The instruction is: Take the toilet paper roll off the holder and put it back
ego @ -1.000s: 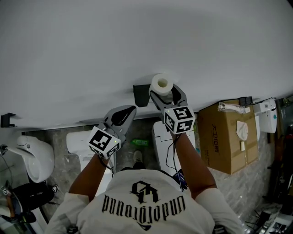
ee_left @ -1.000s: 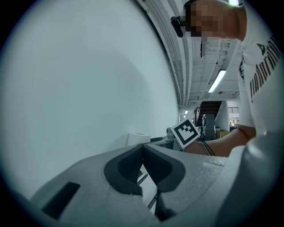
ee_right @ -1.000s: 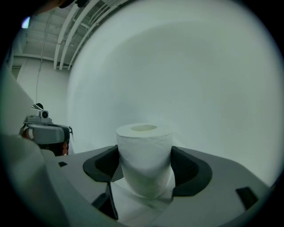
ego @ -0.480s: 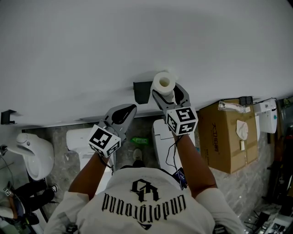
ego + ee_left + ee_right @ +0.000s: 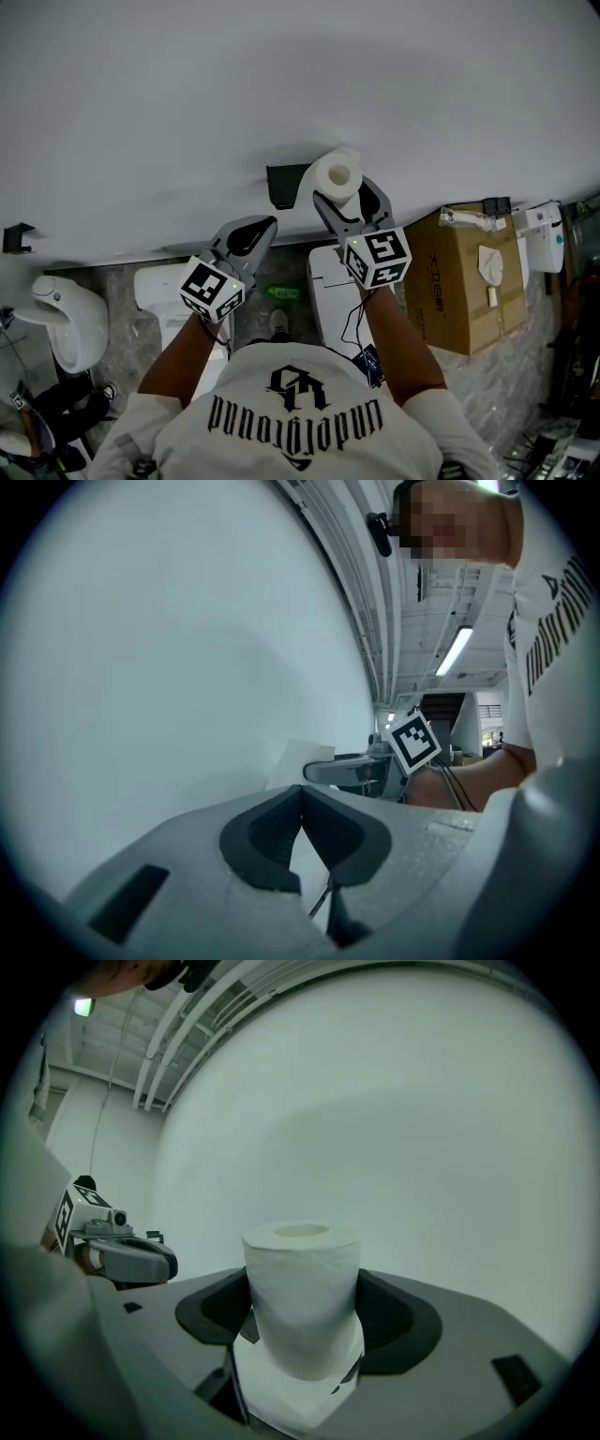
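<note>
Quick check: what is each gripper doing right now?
Left gripper: shut, nothing between its jaws.
Right gripper: shut on the toilet paper roll.

Left gripper jaws together, empty; right gripper raised, clamping the roll

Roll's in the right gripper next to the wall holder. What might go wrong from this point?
1. The right gripper squeezes the toilet paper roll across its soft sides, so it may deform or slip.
2. A loose sheet hangs below the roll and might snag on the black holder.
3. The left gripper is shut and apart from the roll, so nothing backs up a drop.
</note>
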Available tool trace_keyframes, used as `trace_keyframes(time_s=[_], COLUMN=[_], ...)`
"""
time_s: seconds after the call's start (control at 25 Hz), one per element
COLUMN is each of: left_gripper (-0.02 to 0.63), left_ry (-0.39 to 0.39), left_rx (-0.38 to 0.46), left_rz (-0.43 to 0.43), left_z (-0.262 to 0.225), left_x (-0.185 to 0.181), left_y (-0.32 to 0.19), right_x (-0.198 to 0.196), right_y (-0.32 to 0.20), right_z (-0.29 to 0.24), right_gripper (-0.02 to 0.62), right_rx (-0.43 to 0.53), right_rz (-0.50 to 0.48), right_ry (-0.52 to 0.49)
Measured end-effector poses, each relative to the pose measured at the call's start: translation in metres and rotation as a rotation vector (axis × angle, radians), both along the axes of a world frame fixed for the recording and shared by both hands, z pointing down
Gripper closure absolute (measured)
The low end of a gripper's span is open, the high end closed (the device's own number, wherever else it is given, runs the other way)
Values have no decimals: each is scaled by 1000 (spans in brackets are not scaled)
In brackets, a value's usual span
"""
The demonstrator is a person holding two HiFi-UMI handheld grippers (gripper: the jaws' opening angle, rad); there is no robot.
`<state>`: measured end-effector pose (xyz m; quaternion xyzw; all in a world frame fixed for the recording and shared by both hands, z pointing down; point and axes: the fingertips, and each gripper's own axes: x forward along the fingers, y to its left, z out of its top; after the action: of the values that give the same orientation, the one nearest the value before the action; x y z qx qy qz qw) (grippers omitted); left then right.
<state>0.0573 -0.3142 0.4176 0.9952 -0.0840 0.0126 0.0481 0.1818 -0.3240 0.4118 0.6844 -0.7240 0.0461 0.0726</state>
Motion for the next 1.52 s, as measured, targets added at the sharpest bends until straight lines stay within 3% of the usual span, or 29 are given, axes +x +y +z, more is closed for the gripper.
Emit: trace_keyframes(time_s=[0.76,1.52], left_gripper=[592,592], left_ry=[17,19], left_rx=[46,81], left_rz=[2,-28], left_z=[-20,-29], left_x=[25,64], left_y=[62,197], right_x=[1,18], right_y=[90,222], right_z=[-33,-31], right_gripper=[276,276], right_rx=[62,68], right_rz=[-31,-120], right_ry=[7,-1])
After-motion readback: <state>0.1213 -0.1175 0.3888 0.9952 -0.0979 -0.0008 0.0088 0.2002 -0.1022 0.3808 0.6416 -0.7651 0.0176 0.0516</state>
